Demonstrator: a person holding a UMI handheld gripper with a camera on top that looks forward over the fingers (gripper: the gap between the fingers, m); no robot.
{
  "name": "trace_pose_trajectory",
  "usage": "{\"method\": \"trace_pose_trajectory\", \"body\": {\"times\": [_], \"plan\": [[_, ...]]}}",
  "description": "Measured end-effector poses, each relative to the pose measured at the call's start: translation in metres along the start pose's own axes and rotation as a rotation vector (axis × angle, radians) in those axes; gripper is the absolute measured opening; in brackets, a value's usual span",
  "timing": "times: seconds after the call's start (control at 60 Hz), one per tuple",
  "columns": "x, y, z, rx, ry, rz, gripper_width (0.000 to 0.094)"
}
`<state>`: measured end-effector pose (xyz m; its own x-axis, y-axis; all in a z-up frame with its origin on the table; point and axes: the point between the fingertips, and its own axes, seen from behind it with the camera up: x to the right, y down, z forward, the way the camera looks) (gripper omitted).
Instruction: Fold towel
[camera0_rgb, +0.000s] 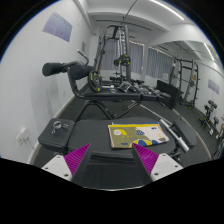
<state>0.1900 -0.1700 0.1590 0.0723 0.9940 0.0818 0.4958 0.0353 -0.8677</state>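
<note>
A flat yellow towel (130, 133) with blue and white patterns lies on the dark table (90, 135), just ahead of the right finger. My gripper (112, 165) is open, and its magenta pads (78, 158) stand wide apart low over the table's near edge. Between the fingers lies a dark grey flat surface (112, 160) with a crease line across it. I cannot tell whether it is cloth or table. Nothing is held between the fingers.
A small metal object (60, 125) lies on the table to the left. A white rod-like item (168, 127) lies right of the towel. Beyond the table stand gym machines (120, 60) and a black padded roller (62, 70).
</note>
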Motion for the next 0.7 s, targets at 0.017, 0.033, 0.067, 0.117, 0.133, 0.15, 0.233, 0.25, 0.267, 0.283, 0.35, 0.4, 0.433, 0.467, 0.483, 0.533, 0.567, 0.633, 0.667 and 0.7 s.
{"method": "trace_pose_trajectory", "body": {"times": [0.017, 0.033, 0.067, 0.117, 0.133, 0.15, 0.233, 0.25, 0.267, 0.283, 0.35, 0.4, 0.433, 0.467, 0.483, 0.533, 0.567, 0.633, 0.667, 0.7], "plan": [[0.0, 0.002, 0.006, -0.002, -0.004, 0.002, 0.0851], [0.0, 0.004, 0.012, -0.005, -0.007, 0.003, 0.0851], [0.002, 0.007, 0.021, -0.013, -0.011, 0.003, 0.0851], [0.007, 0.013, 0.041, -0.021, -0.008, 0.0, 0.0852], [0.008, 0.015, 0.048, -0.023, -0.005, -0.002, 0.0852], [0.009, 0.016, 0.055, -0.024, -0.003, -0.003, 0.0854], [0.012, 0.025, 0.092, -0.039, -0.005, 0.002, 0.0852], [0.012, 0.027, 0.1, -0.043, -0.006, 0.003, 0.0852], [0.012, 0.029, 0.109, -0.047, -0.007, 0.004, 0.0854], [0.013, 0.03, 0.116, -0.05, -0.007, 0.003, 0.0854], [0.015, 0.034, 0.147, -0.06, -0.007, -0.006, 0.0855], [0.017, 0.039, 0.172, -0.069, -0.001, -0.018, 0.0853], [0.017, 0.042, 0.189, -0.077, 0.0, -0.023, 0.0853], [0.017, 0.044, 0.205, -0.086, 0.0, -0.024, 0.0853], [0.017, 0.045, 0.213, -0.091, 0.0, -0.025, 0.0853], [0.02, 0.049, 0.233, -0.104, 0.009, -0.032, 0.0853], [0.023, 0.049, 0.247, -0.11, 0.017, -0.036, 0.0852], [0.027, 0.051, 0.27, -0.123, 0.029, -0.044, 0.0853], [0.028, 0.055, 0.278, -0.136, 0.026, -0.051, 0.0851], [0.025, 0.051, 0.284, -0.125, 0.01, -0.041, 0.0804]]}}
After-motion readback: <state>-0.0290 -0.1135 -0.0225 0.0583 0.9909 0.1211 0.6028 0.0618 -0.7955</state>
